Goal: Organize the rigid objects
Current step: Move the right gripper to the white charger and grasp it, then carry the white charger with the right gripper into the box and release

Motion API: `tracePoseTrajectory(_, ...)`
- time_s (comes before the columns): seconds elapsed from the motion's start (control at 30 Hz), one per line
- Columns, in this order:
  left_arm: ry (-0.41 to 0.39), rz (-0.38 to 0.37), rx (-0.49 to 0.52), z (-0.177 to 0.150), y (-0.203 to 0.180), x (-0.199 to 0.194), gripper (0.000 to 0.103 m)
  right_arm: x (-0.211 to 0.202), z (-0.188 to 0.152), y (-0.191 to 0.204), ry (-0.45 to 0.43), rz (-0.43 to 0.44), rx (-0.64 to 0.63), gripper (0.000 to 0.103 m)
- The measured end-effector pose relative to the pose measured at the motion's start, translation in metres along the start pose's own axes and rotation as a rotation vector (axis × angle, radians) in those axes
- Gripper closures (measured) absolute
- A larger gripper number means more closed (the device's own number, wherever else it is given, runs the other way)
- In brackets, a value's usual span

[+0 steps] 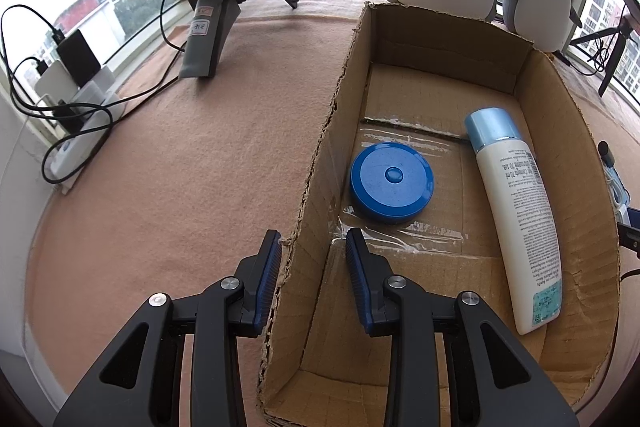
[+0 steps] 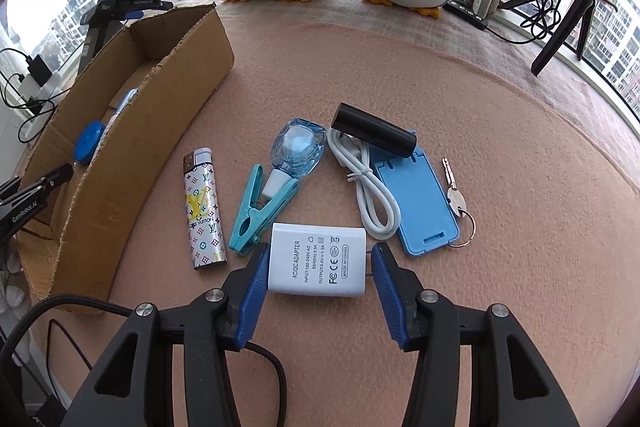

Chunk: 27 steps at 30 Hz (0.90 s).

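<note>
Right tongs (image 2: 318,259) astride white, printed adapter (image 2: 318,259)

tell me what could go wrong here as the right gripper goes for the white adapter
The right gripper straddles the adapter with a gap on its prong side; closing off-centre may twist it out. The teal clothespin lies right beside the nearer finger and could get nudged. The left gripper is clamped on the cardboard box wall, so a tug could shift the box.

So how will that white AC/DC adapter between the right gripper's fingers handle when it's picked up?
The AC/DC adapter looks like a rigid plastic block, so it should not flex. Its smooth, glossy sides may slip against the right gripper. It lies flat and boxy, so rolling seems unlikely; probably light.
</note>
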State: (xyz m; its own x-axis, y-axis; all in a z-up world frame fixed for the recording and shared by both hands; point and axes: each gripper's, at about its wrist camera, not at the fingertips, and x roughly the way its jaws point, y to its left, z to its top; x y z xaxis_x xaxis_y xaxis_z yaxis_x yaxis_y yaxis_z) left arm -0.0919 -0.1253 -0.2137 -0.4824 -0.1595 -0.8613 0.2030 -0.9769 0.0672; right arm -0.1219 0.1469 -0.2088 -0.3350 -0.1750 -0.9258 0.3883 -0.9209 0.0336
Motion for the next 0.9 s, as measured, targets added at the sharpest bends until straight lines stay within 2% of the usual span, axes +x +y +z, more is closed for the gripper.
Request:
tracePoseTrajectory(0.13,0.000,-0.001,0.000,0.000,0.000,0.000,0.072,0.003,0.002,0.005,0.002,-0.025,-0.021,0.054)
tracePoseTrajectory(0.27,0.000,0.001,0.001,0.000,0.000,0.000,0.072,0.003,0.001,0.011,-0.014,-0.044,-0.044,0.060)
tracePoseTrajectory(0.53,0.000,0.000,0.000,0.000,0.000,0.000,0.072,-0.005,-0.003,0.008,-0.037,-0.030,-0.024,0.060)
tracePoseTrajectory(0.9,0.000,-0.001,-0.002,0.000,0.000,0.000,0.072,-0.048,0.025,0.037,-0.159,0.042,-0.050,0.060)
